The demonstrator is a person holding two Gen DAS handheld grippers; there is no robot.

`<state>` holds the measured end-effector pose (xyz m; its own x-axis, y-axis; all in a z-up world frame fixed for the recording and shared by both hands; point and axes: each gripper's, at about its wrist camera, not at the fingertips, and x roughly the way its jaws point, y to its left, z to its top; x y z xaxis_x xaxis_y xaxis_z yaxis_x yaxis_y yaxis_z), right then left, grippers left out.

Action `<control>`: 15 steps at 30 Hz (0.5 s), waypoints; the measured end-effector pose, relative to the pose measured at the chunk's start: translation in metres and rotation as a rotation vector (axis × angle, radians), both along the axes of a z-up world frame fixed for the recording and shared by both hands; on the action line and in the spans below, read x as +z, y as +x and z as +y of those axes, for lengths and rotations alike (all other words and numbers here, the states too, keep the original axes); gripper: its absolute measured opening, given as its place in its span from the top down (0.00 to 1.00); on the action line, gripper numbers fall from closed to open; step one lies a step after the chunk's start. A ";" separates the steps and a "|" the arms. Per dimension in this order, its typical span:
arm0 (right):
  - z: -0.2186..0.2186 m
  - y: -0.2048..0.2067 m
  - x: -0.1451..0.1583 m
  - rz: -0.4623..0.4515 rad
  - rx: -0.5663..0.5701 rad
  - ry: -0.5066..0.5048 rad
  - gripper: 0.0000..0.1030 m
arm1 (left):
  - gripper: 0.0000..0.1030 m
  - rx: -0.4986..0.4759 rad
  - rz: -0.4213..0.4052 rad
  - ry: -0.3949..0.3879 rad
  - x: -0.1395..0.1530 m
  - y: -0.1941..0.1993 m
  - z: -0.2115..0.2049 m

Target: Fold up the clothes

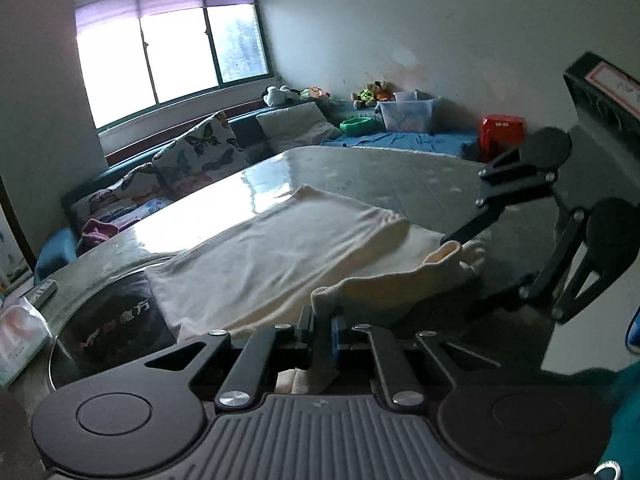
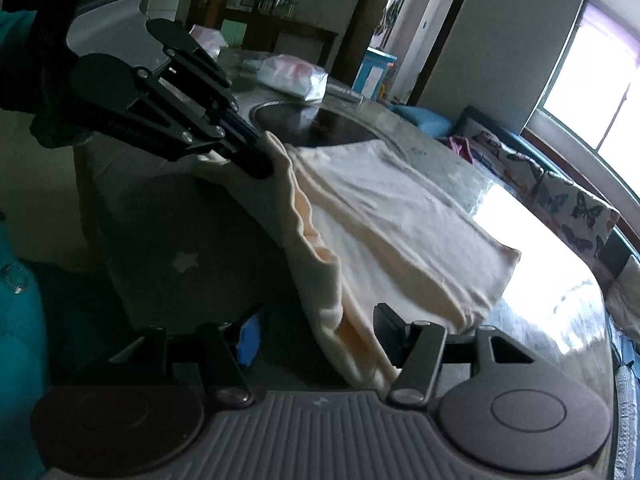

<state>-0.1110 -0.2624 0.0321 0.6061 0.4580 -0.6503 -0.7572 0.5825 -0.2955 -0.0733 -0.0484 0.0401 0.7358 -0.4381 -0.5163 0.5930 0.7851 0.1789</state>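
A cream garment (image 1: pixel 280 252) lies spread on the glossy table (image 1: pixel 360 168), its near edge lifted. My left gripper (image 1: pixel 322 320) is shut on one corner of that near edge. My right gripper (image 1: pixel 452 242) is shut on the other corner, to the right in the left wrist view. In the right wrist view the garment (image 2: pixel 400 220) hangs from the left gripper (image 2: pixel 264 160) at upper left down to my right gripper (image 2: pixel 360 360), which pinches a bunched fold. The lifted edge sags between the two grippers, above the table (image 2: pixel 540 300).
A round black hob plate (image 1: pixel 112 328) is set into the table by the garment's left end. A tissue pack (image 1: pixel 20 340) and a remote (image 1: pixel 44 292) lie near it. A sofa with butterfly cushions (image 1: pixel 192 148) stands beyond the table. A red stool (image 1: pixel 502 132) stands at the far right.
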 end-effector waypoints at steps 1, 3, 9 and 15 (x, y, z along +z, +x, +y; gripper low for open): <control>0.001 0.004 -0.001 0.001 -0.001 0.005 0.43 | 0.92 -0.001 0.002 -0.003 0.000 0.002 0.000; 0.004 0.013 -0.003 0.008 -0.005 0.016 0.46 | 0.92 -0.003 0.007 -0.008 0.001 0.005 0.001; 0.007 0.039 -0.001 0.112 -0.040 0.061 0.75 | 0.87 0.004 0.032 -0.008 -0.006 0.000 0.003; 0.002 0.058 0.013 0.183 -0.080 0.138 0.86 | 0.75 -0.005 0.006 0.036 -0.016 -0.016 0.005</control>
